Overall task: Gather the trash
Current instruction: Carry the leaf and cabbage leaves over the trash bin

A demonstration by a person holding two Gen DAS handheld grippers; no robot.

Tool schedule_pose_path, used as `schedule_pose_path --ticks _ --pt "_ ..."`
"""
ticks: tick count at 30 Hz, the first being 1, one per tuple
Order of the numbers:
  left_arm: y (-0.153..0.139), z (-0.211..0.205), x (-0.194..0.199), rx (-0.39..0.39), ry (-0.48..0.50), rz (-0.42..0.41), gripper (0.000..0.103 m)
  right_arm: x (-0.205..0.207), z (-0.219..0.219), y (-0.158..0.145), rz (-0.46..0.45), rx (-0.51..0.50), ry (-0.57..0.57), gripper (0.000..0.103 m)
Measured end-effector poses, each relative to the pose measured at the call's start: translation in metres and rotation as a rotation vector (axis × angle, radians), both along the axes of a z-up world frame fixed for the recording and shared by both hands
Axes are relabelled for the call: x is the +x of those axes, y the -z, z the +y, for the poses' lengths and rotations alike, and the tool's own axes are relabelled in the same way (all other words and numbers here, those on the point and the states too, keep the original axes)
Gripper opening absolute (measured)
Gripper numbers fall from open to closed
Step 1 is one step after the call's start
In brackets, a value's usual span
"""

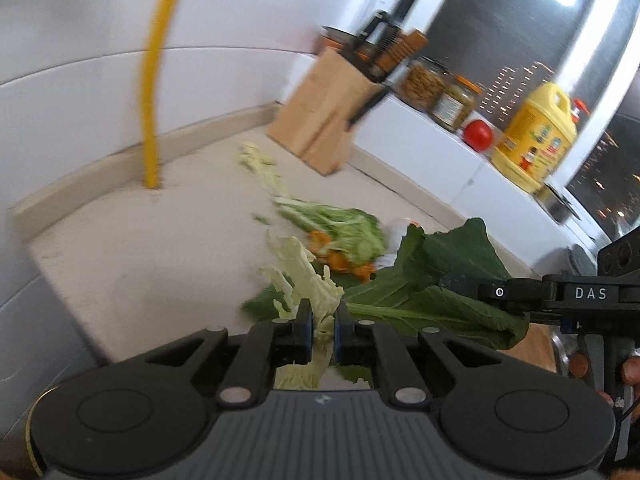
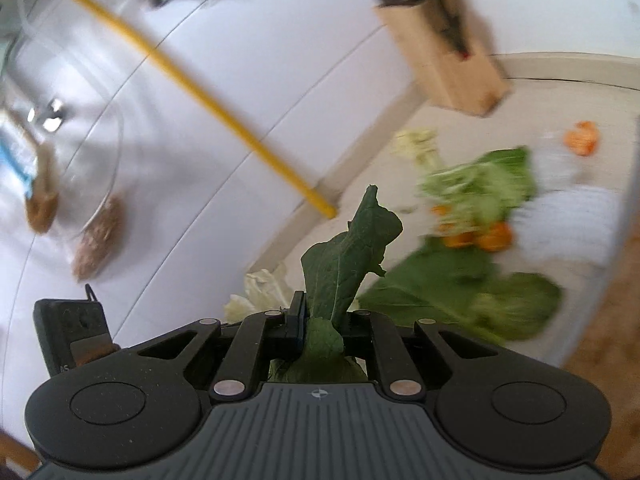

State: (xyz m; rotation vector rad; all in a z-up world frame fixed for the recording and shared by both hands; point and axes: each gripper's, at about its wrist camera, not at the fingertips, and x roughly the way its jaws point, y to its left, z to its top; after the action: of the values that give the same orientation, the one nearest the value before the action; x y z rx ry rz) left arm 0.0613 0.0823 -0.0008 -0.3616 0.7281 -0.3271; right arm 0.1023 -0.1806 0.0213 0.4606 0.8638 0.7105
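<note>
- Left hand-held gripper [image 1: 320, 330] is clamped on a pale cabbage leaf [image 1: 306, 276], pinched low near the stalk end, with the rest of the leaf poking out past the tips over the bench [image 1: 140, 264].
- Right hand-held gripper [image 2: 322, 320] is closed tight on a dark green leaf [image 2: 344, 264], which stands up out of the jaws. In the left view that leaf hangs wide and floppy under the gripper.
- Both grabs look solid to me, so the job now is just carrying them off without shedding bits. Keep both squeezed and move smoothly, since thin leaves can tear or slide out if you jerk them.
- The big dark leaf drapes close over the pile, so I'd lift it clear first or it'll drag stuff along.
- Still on the bench: a light green leafy bunch [image 1: 340, 224], some orange peel [image 1: 340, 260] tucked against it, a yellowish scrap [image 1: 256, 156] further back, and something white and crumpled [image 2: 568, 216] by the peel, too blurry to tell what.
- No bin shows in either view, so I can't say where this is headed.
- Watch the knife block [image 1: 320, 120] and yellow pipe [image 1: 154, 92] behind the pile when swinging around.
</note>
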Motion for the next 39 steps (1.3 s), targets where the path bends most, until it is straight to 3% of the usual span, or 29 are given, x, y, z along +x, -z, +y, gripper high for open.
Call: schedule_pose_path --ticks 12,21,31,39 --pt "0.004 0.073 -0.056 0.020 -0.204 0.002 0.007 -0.010 0.107 0.005 0.014 -0.005 -0.238 0.015" --pt "0.011 0.106 -0.089 0.030 -0.299 0.008 0.007 -0.022 0.159 0.009 0.022 -0.022 -0.350 0.015" --pt "0.020 0.125 -0.106 0.040 -0.348 0.032 0.007 -0.031 0.194 0.022 0.036 -0.057 -0.404 0.015" --pt "0.045 0.133 -0.102 0.051 -0.371 0.098 0.007 -0.034 0.219 0.041 0.051 -0.117 -0.410 0.015"
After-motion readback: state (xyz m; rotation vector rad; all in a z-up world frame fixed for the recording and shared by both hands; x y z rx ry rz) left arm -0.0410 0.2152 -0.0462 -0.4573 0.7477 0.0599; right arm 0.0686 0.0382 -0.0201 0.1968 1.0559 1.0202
